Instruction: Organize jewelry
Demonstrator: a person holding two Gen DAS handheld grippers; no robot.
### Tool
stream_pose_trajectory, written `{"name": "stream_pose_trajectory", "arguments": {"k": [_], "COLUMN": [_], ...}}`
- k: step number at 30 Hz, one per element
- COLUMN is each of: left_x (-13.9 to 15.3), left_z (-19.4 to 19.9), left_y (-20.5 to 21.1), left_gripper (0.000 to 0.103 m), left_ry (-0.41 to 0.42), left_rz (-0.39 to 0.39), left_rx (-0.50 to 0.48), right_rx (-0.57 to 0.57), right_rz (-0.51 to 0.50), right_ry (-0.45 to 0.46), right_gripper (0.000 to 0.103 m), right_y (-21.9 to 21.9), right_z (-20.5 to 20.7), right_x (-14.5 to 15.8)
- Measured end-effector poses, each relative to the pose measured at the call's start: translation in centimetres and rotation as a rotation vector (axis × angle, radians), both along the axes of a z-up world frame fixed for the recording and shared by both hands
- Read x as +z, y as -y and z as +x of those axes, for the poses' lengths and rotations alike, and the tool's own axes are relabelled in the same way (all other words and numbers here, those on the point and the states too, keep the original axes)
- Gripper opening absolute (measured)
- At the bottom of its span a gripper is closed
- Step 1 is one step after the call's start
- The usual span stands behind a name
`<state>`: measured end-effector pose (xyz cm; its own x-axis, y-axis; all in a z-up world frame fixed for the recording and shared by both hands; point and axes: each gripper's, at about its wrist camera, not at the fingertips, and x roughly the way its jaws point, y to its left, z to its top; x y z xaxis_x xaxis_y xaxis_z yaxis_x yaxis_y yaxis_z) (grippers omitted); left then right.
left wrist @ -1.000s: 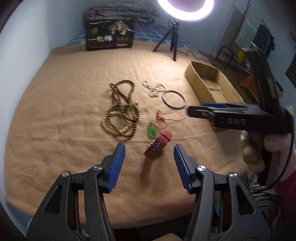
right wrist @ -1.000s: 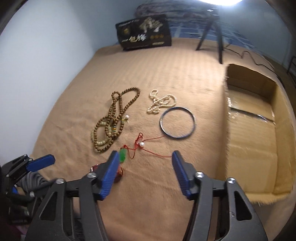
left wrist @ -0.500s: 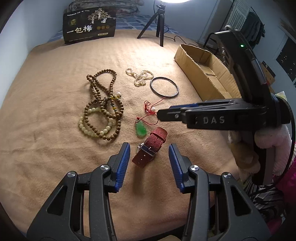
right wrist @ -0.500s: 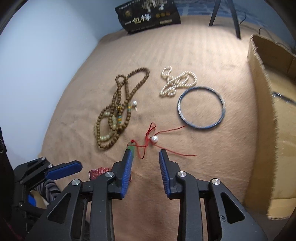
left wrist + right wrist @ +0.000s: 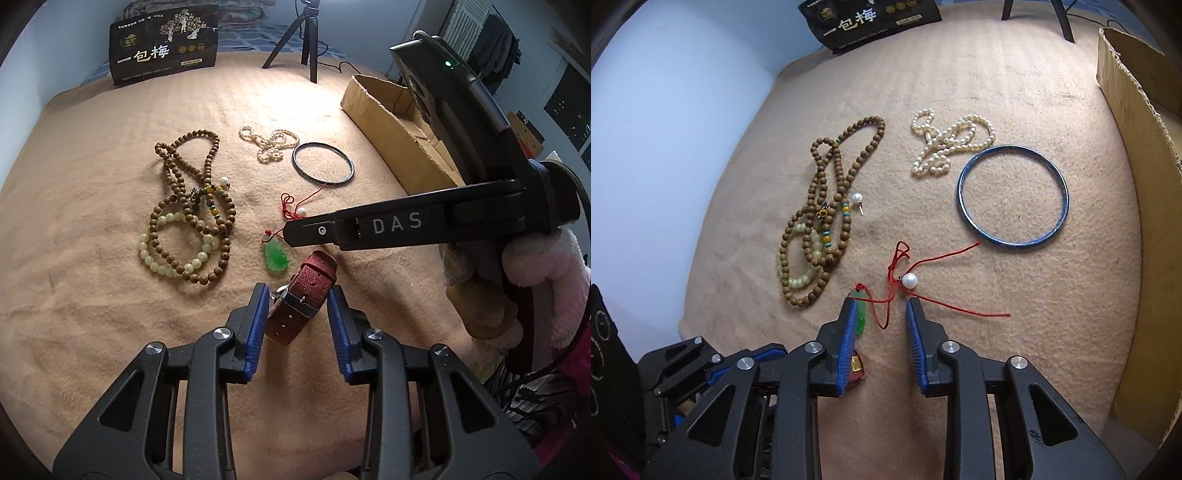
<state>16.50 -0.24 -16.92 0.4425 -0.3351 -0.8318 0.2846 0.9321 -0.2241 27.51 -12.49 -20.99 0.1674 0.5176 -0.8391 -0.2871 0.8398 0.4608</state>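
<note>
Item: red watch strap (image 5: 301, 301), between our left gripper (image 5: 297, 308) jaws, narrow and closing, not yet pinching. Item: red cord (image 5: 886, 314), at twelve o'clock between right gripper (image 5: 881, 321) jaws, likewise closing, for lifting, we judge.

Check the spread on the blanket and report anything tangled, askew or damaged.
The brown bead strand lies twisted over the pale green bead bracelet, so they overlap. The red cord of the green pendant sprawls loose and knotted, one end reaching the dark bangle. The pearl strand is bunched. No visible damage.

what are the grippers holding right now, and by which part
Nothing yet. The left gripper is closing around the red fabric watch strap's middle; the right gripper is closing over the red cord.
</note>
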Motion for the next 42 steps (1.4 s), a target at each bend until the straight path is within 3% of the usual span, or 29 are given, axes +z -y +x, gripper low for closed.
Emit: {"name": "stream_pose_trajectory", "arguments": {"k": [4, 6, 9, 26, 29, 31, 33, 34, 38, 42], "left_x": [-0.2, -0.3, -0.5, 0.1, 0.1, 0.1, 0.0, 0.0, 0.1, -0.1], "left_z": [0.3, 0.5, 0.5, 0.2, 0.0, -0.1, -0.2, -0.2, -0.2, -0.3], "left_y": [0.3, 0.3, 0.2, -0.6, -0.5, -0.4, -0.4, -0.4, -0.5, -0.4], "left_gripper": [0.031, 0.026, 0.021, 0.019, 0.019, 0.019, 0.019, 0.019, 0.019, 0.019], "left_ry": [-0.007, -0.011, -0.020, -0.009, -0.005, -0.006, -0.009, -0.011, -0.007, -0.009], "left_rz": [-0.006, -0.010, -0.025, -0.048, -0.038, -0.032, -0.029, -0.030, -0.029, -0.022], "left_rx": [-0.006, -0.007, -0.006, 0.033, 0.026, 0.022, 0.024, 0.025, 0.027, 0.026], "right_rx": [0.000, 0.004, 0.012, 0.003, -0.024, -0.053, -0.081, -0.097, -0.147, -0.153], "right_rz": [-0.003, -0.002, 0.001, -0.003, -0.009, -0.004, 0.028, 0.058, 0.130, 0.121], "right_ry": [-0.002, -0.005, -0.008, 0.104, 0.074, 0.026, -0.015, -0.036, -0.099, -0.121], "right_gripper": [0.017, 0.010, 0.006, 0.001, 0.002, 0.006, 0.031, 0.035, 0.036, 0.036], "right_y": [-0.2, -0.4, -0.6, 0.4, 0.8, 1.4, 1.9, 2.3, 2.7, 1.7], "right_z": [0.3, 0.3, 0.3, -0.6, -0.7, -0.5, -0.2, -0.1, 0.5, 0.7], "right_x": [0.0, -0.1, -0.2, 2.3, 1.7, 0.9, 0.3, 0.1, -0.6, -1.0]}}
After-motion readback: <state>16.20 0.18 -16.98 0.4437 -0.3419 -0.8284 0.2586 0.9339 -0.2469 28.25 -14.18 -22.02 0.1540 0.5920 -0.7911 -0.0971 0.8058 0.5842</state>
